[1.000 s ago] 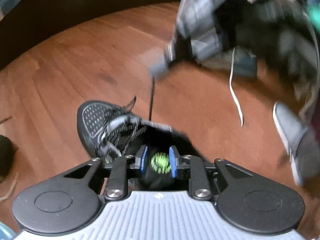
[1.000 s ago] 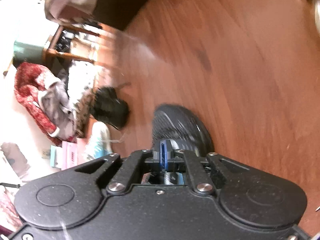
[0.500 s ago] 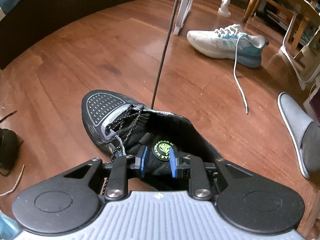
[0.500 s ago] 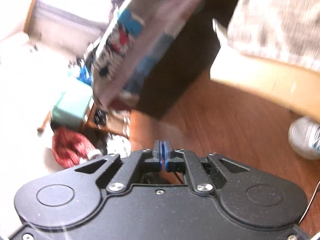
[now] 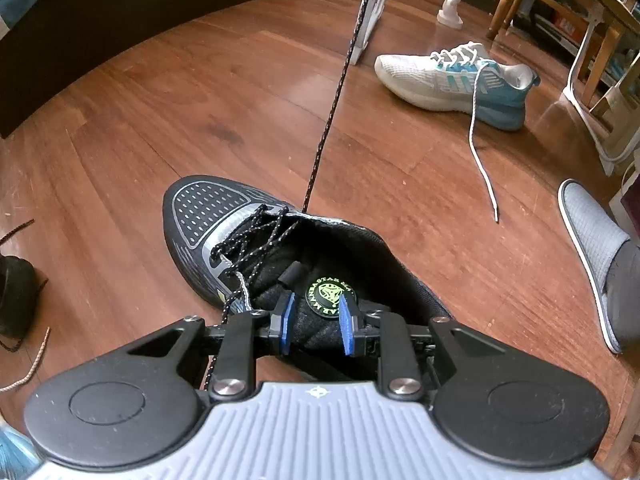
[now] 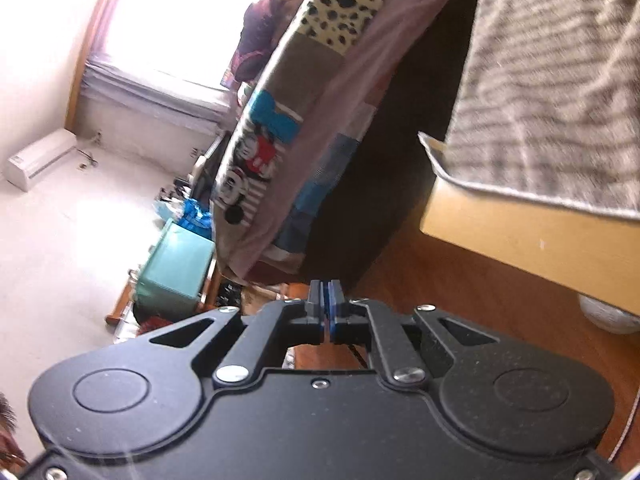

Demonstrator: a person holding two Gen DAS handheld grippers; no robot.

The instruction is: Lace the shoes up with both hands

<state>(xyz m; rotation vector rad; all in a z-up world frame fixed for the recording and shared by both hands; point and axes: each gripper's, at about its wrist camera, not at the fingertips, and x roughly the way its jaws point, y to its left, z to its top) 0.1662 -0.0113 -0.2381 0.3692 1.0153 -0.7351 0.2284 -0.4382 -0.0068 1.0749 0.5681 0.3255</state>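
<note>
While left gripper [image 5: 315, 322] jaws clamp shoe tongue [image 5: 308, 316], right gripper [image 6: 325, 312] jaws closed.

Bare wood floor [image 5: 208, 92] left of & ahead of the black shoe [image 5: 208, 216] is open for a pass. Taut black lace [image 5: 334, 92] runs up from the shoe's right eyelets out of top of view, cutting the space ahead-right; white/teal sneaker [image 5: 452, 80] w/ loose white lace [image 5: 478, 148], grey slipper [image 5: 592, 244] & furniture legs crowd the right. Left edge: small dark item [image 5: 14, 292].
</note>
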